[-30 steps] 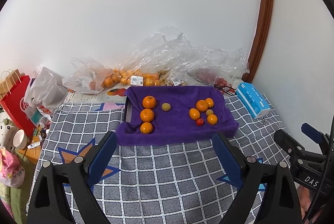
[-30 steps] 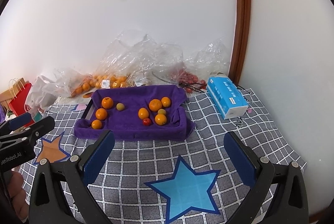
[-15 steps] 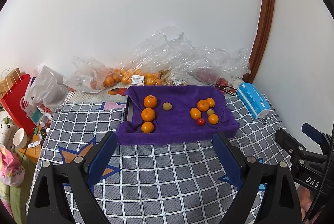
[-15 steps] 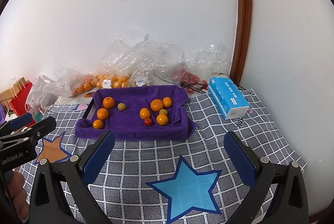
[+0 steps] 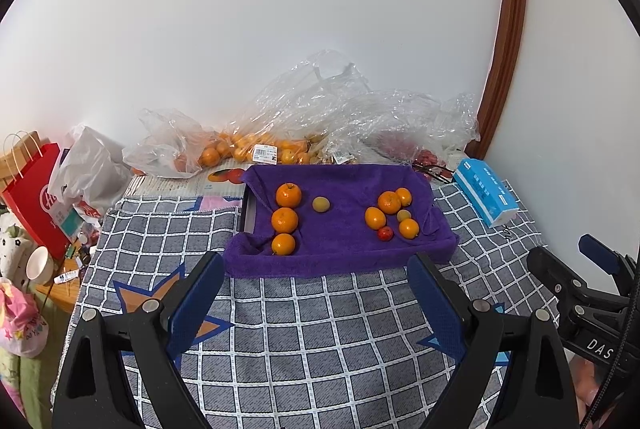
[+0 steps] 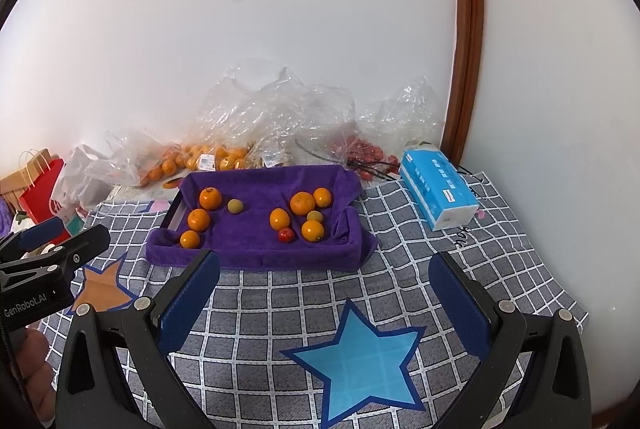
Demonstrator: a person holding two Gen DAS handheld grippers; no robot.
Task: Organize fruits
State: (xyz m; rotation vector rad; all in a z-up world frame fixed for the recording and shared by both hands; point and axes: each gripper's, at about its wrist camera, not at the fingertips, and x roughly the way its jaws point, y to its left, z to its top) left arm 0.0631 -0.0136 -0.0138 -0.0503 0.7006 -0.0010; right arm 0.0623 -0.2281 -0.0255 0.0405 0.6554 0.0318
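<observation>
White wall behind, checked cloth (image 5: 320,329) over table. Purple towel-lined tray (image 5: 344,257) at far edge: three oranges (image 5: 285,220) lined along left side, mixed fruit cluster (image 5: 394,215) near right side. Left gripper (image 5: 316,303), right gripper (image 6: 324,295) both released, empty, hovering short of tray. Sorting looks partway; next, likely reach into cluster, pinch one fruit gently.

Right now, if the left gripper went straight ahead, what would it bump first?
Probably the checked tablecloth, just short of the purple towel holding the fruit; the left gripper tilts downward, though depth is unclear.
</observation>
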